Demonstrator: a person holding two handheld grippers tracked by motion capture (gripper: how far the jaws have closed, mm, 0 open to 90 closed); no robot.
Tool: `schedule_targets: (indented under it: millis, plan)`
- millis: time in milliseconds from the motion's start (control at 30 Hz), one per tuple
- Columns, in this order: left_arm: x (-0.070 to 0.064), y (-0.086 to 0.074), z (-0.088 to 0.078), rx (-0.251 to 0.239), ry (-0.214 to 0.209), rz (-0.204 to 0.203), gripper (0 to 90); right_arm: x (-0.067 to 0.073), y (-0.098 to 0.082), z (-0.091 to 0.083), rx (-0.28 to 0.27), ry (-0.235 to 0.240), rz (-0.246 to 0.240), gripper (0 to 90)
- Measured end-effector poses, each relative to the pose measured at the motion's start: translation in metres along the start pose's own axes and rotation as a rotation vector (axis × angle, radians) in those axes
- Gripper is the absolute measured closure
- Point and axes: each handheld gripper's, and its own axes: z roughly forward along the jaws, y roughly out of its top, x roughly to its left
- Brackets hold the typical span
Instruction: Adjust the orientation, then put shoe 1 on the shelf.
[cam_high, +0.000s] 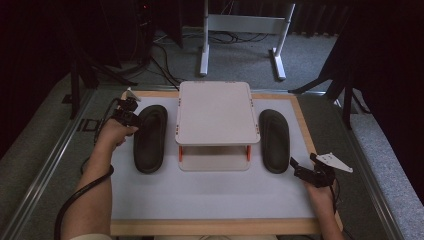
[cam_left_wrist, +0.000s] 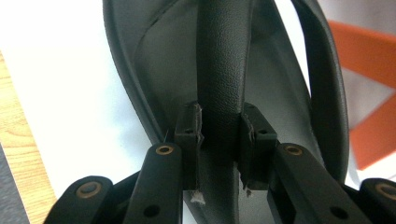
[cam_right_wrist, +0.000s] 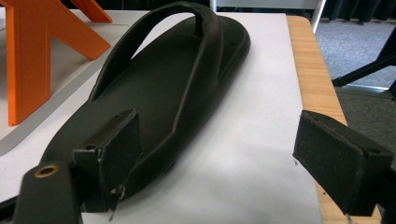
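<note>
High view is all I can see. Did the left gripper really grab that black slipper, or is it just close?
Observer: It grabbed it. In the left gripper view, the left gripper is shut on the strap of the left slipper.
Operator: What about the other one?
Observer: In the right gripper view, the right gripper is wide open, pinching nothing.
Operator: Is its slipper close?
Observer: Yes, the right slipper lies just ahead, heel end nearest the jaws.

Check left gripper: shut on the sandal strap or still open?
Shut. In the left gripper view both pads press the strap of the left sandal between them, no gap either side.
</note>
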Motion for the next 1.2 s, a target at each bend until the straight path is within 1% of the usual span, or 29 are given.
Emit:
schedule_targets:
  millis: [67, 133, 167, 233, 300, 367, 433, 500, 600, 667, 800, 933, 1000, 1033, 1067, 1100, 1200]
  plan:
    - [0.000, 0.000, -0.007, -0.006, -0.008, -0.007, 72.3, 0.000, 0.000, -0.001, -0.009, 0.000, 0.003, 12.6]
    - [0.000, 0.000, -0.015, -0.010, -0.005, -0.006, 72.3, 0.000, -0.001, -0.001, -0.012, 0.006, -0.005, 11.5]
    - [-0.001, 0.000, -0.019, -0.010, 0.001, -0.007, 72.3, 0.001, -0.001, 0.000, -0.007, 0.012, -0.016, 11.5]
    - [-0.001, 0.000, -0.026, -0.010, 0.009, -0.004, 72.3, 0.004, -0.001, 0.001, 0.013, 0.003, -0.044, 11.4]
    - [-0.002, 0.001, -0.034, -0.016, 0.010, -0.004, 72.3, 0.008, -0.001, 0.002, 0.018, -0.002, -0.078, 11.3]
    - [-0.003, 0.001, -0.041, -0.026, 0.006, -0.007, 72.3, 0.010, -0.002, 0.002, 0.018, -0.008, -0.099, 11.3]
    - [-0.005, 0.001, -0.048, -0.030, 0.008, -0.004, 72.3, 0.009, -0.002, 0.002, 0.012, -0.009, -0.097, 11.3]
    - [-0.007, 0.003, -0.054, -0.032, 0.007, 0.002, 72.3, 0.008, -0.001, 0.001, 0.010, -0.008, -0.078, 11.3]
    - [-0.009, 0.005, -0.058, -0.037, -0.001, -0.004, 72.3, 0.006, -0.001, 0.001, 0.002, -0.009, -0.061, 11.3]
    - [-0.012, 0.007, -0.061, -0.039, -0.001, 0.005, 72.3, 0.006, -0.002, 0.001, 0.002, -0.008, -0.065, 11.3]
    - [-0.015, 0.009, -0.069, -0.056, -0.006, -0.002, 72.4, 0.008, -0.002, 0.002, 0.007, -0.010, -0.080, 11.3]
    - [-0.017, 0.011, -0.079, -0.069, -0.006, -0.009, 72.4, 0.007, -0.002, 0.001, 0.004, -0.005, -0.075, 11.3]
    - [-0.019, 0.012, -0.085, -0.073, 0.004, -0.004, 72.4, 0.007, -0.002, 0.001, 0.003, -0.006, -0.070, 11.3]
    - [-0.020, 0.012, -0.090, -0.077, 0.001, -0.004, 72.5, 0.007, -0.001, 0.001, 0.003, -0.005, -0.068, 11.3]
    - [-0.020, 0.012, -0.090, -0.077, 0.001, -0.004, 72.4, 0.007, -0.002, 0.001, 0.004, -0.005, -0.069, 11.4]
    - [-0.023, 0.013, -0.097, -0.088, 0.004, -0.002, 72.4, 0.007, -0.002, 0.001, 0.005, -0.006, -0.072, 11.4]
    - [-0.029, 0.016, -0.110, -0.103, 0.003, 0.006, 72.4, 0.008, -0.002, 0.001, 0.009, -0.006, -0.075, 11.3]
